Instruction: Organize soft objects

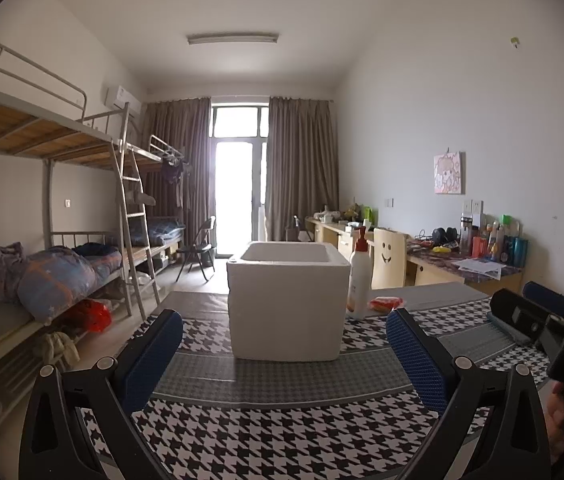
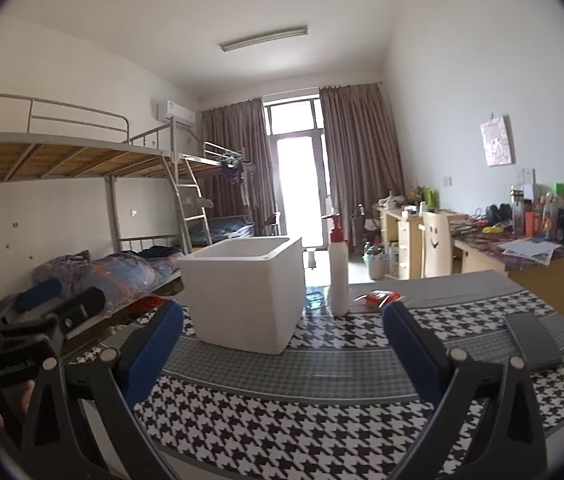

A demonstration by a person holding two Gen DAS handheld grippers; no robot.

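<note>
**Hovering wide, nothing picked yet**

Holding both grippers above the houndstooth cloth (image 1: 282,432), the person is lining up the first grab. Going left to right: the left gripper (image 1: 284,360) is hanging wide open and empty, pointing at the white box (image 1: 286,304), which is standing open-topped ahead. Just right of the box, a pump bottle (image 1: 360,280) is standing upright, and beside it the red packet (image 1: 386,303) is lying flat, looking like the likeliest soft item. Further right, the right gripper (image 2: 282,354) is also gaping wide, holding nothing, with a dark flat case (image 2: 534,340) lying to its right. Reaching well probably means coming in low past the bottle without tipping it, pinching the packet gently, then dropping it into the box.
</note>
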